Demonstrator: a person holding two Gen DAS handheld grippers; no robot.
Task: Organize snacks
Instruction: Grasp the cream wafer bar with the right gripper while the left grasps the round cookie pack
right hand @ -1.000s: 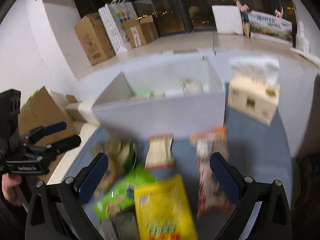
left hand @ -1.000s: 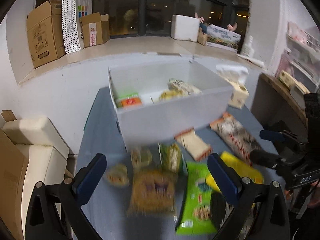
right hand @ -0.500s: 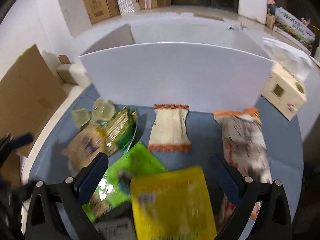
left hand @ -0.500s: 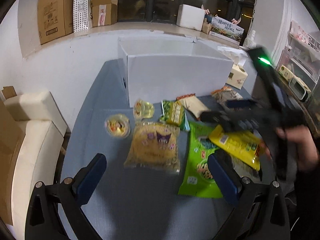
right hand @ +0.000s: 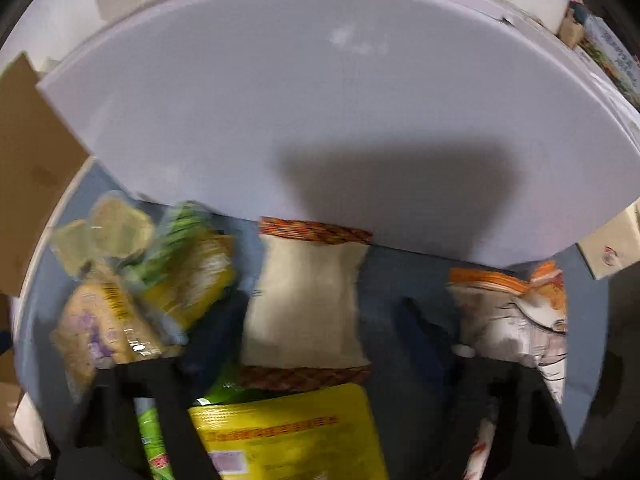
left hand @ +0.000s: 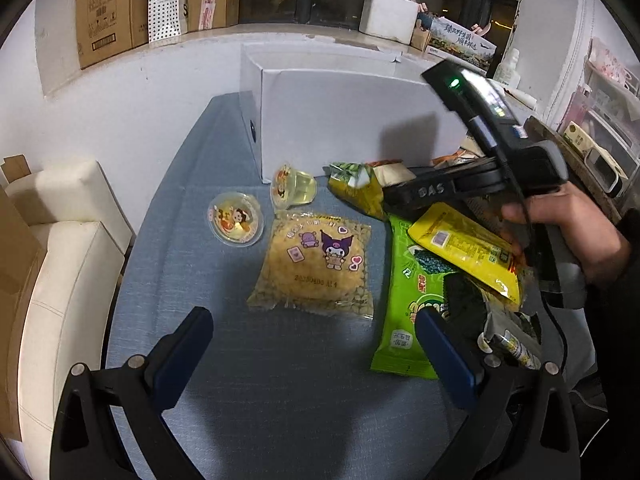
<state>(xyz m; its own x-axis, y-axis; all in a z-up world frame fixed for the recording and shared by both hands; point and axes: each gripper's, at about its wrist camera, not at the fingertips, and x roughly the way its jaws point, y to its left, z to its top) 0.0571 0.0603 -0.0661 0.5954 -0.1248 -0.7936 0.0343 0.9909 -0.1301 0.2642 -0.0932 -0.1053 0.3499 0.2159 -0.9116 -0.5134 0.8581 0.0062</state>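
Your right hand [left hand: 576, 232] wraps the black handle of the right gripper [right hand: 320, 320], which tilts steeply down among the packets in front of the white box [left hand: 344, 116]. Its jaws have just been closing, and in the right wrist view the cream packet with orange crimped ends [right hand: 308, 304] lies between the blurred blue fingers [right hand: 216, 336]; whether the pads press on it you cannot tell from that blur.

Your left gripper [left hand: 316, 350] hangs over the near part of the bench [left hand: 280, 380], fingers spread wide, nothing between them.

The bench wears a blue-grey woven cloth. Spread on it: a clear bag of yellow snacks with cartoon stickers [left hand: 316, 264], two small clear jelly cups [left hand: 236, 220] at its far left, a bright green packet [left hand: 408, 300] to its right, and a glossy yellow pouch [left hand: 464, 248] lying across that green packet and under your right hand. A crumpled green-and-yellow bag [left hand: 356, 188] sits against the box's foot, and an orange-topped white bag [right hand: 516, 308] lies to the right.

A cream sofa [left hand: 60, 240] stands to the left; cardboard boxes [left hand: 108, 16] line the far sill below dark windows.
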